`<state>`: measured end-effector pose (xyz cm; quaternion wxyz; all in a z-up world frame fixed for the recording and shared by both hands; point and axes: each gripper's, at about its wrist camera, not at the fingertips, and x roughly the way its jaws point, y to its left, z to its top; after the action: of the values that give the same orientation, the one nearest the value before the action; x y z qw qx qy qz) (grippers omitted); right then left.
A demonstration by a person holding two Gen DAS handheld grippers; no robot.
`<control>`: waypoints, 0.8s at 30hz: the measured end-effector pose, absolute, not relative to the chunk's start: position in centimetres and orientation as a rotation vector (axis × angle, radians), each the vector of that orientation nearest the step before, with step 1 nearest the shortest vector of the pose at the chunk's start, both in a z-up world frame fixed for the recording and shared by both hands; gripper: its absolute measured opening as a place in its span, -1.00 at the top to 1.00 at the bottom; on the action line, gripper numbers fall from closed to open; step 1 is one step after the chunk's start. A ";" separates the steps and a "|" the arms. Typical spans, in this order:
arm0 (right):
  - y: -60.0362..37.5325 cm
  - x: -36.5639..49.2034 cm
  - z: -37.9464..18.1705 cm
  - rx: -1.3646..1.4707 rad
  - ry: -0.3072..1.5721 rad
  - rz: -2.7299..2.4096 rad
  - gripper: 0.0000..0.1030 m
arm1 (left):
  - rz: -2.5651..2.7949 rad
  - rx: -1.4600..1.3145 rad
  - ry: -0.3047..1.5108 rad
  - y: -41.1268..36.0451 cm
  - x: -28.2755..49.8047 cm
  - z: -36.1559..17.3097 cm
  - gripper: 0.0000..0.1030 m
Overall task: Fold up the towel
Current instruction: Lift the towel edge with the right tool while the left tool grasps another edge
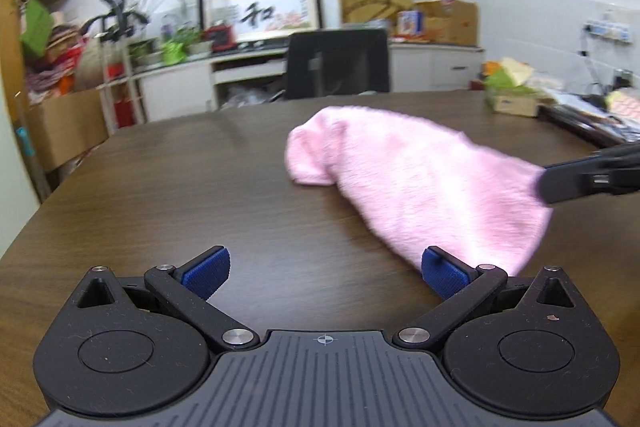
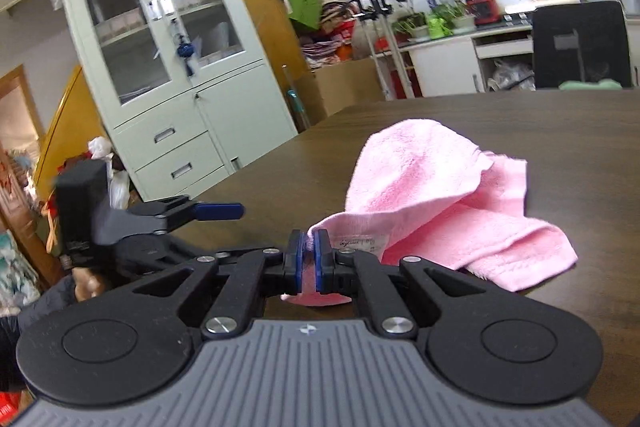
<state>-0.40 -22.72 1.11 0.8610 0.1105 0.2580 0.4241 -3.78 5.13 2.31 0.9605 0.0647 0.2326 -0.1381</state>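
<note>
1. Left wrist view: your left gripper [image 1: 325, 269] hangs low over the dark wooden worktop [image 1: 180, 195], its jaws spread wide with nothing between the blue pads [image 1: 208, 273].
2. The pink towel [image 1: 416, 183] lies bunched on the worktop ahead and to the right of that gripper. Its near end sits just beside the right-hand blue pad; you cannot tell from this view whether they touch.
3. At the right edge of the same view, your right gripper [image 1: 592, 181] reaches in and meets the towel's raised end. The picture is blurred there.
4. Right wrist view: your right gripper [image 2: 308, 255] has its jaws drawn narrow and clamped on a corner of the towel [image 2: 432, 195], with pink cloth pinched between the blue pads [image 2: 298, 259] and a bit hanging below them.
5. A white care label [image 2: 362, 241] shows on the towel just right of the clamped corner. Its writing is too small to read.
6. From that corner the towel runs away in loose folds, one layer draped over another, and its far part rests on the worktop [image 2: 560, 131].
7. Your left gripper [image 2: 218, 211] shows at the left of this view, off to the side of the towel and apart from it.
8. Beyond the worktop stand a black chair [image 1: 338, 65] and a pale green cabinet [image 2: 172, 75].
</note>
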 end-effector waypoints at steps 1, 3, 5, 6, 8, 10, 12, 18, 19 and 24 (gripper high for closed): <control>-22.9 -0.1 0.9 0.248 0.552 0.878 0.88 | -0.294 0.144 0.456 4.7 -4.1 2.6 -1.00; -22.9 0.2 0.6 0.256 0.563 0.870 0.88 | -0.310 0.174 0.435 3.8 -4.4 2.9 -1.00; -22.9 0.0 0.6 0.274 0.558 0.876 0.88 | -0.315 0.223 0.423 2.4 -4.1 3.0 -1.00; -23.0 -0.1 0.5 0.288 0.553 0.881 0.88 | -0.319 0.254 0.418 1.5 -3.9 3.0 -1.00; -23.4 -0.1 0.7 0.327 0.541 0.893 0.87 | -0.354 0.325 0.401 -0.6 -3.9 2.8 -1.00; -24.1 0.1 0.8 0.365 0.535 0.903 0.87 | -0.406 0.365 0.388 -2.2 -4.0 2.6 -1.00; -24.2 0.3 0.7 0.381 0.541 0.903 0.87 | -0.441 0.396 0.374 -3.5 -4.1 2.3 -1.00; -24.3 0.4 0.5 0.398 0.549 0.911 0.86 | -0.462 0.429 0.372 -5.7 -3.0 1.5 -1.00; -24.4 0.4 0.6 0.398 0.545 0.912 0.85 | -0.461 0.429 0.373 -5.8 -2.8 1.4 -1.00; -24.5 0.2 0.7 0.405 0.534 0.917 0.82 | -0.433 0.427 0.360 -5.8 -1.7 0.7 -1.00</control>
<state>0.16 -24.52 0.71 0.8431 0.1918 0.2530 0.4341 -1.67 -5.81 0.69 0.9381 0.2093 0.1762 -0.2123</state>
